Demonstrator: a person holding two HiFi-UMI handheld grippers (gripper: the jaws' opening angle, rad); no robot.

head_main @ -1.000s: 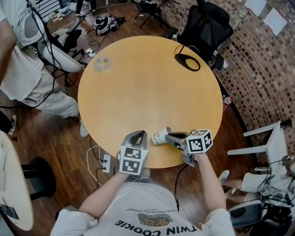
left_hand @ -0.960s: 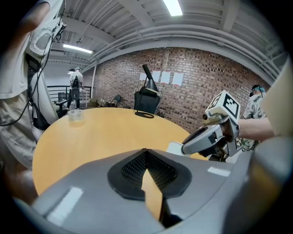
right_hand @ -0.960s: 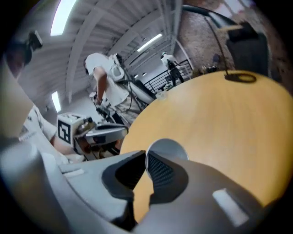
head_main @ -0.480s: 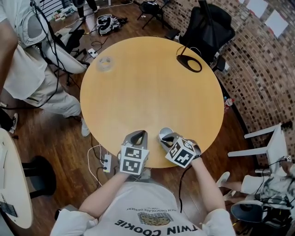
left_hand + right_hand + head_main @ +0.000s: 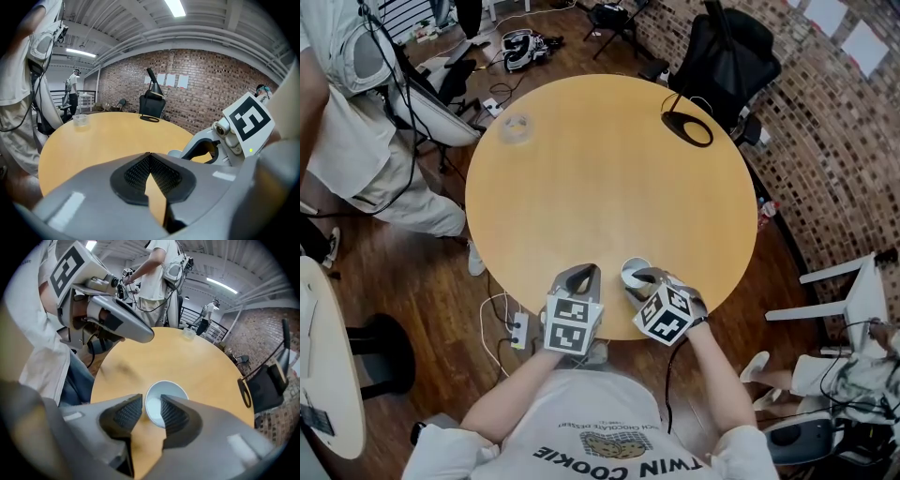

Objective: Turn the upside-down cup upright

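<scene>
A white paper cup (image 5: 635, 272) stands mouth-up on the round wooden table (image 5: 609, 169), near its front edge. My right gripper (image 5: 642, 284) points steeply down over the cup's near rim. In the right gripper view its jaws are opening, and the cup (image 5: 167, 398) wall sits between the pads (image 5: 174, 414) with a gap on each side. My left gripper (image 5: 579, 277) rests just left of the cup, shut, with nothing in it. In the left gripper view its tips (image 5: 149, 157) meet, and the cup's rim (image 5: 175, 153) peeks beside the right gripper (image 5: 206, 147).
A clear plastic cup (image 5: 514, 128) sits at the table's far left and a black ring-shaped object (image 5: 686, 128) at the far right. Behind the table is a black chair (image 5: 722, 56). A person (image 5: 347, 112) stands at the left, with cables on the floor.
The right gripper rolled over and sank, bringing the cup from lying sideways to standing mouth-up on the table. Its jaws have parted. The left gripper stayed still.
</scene>
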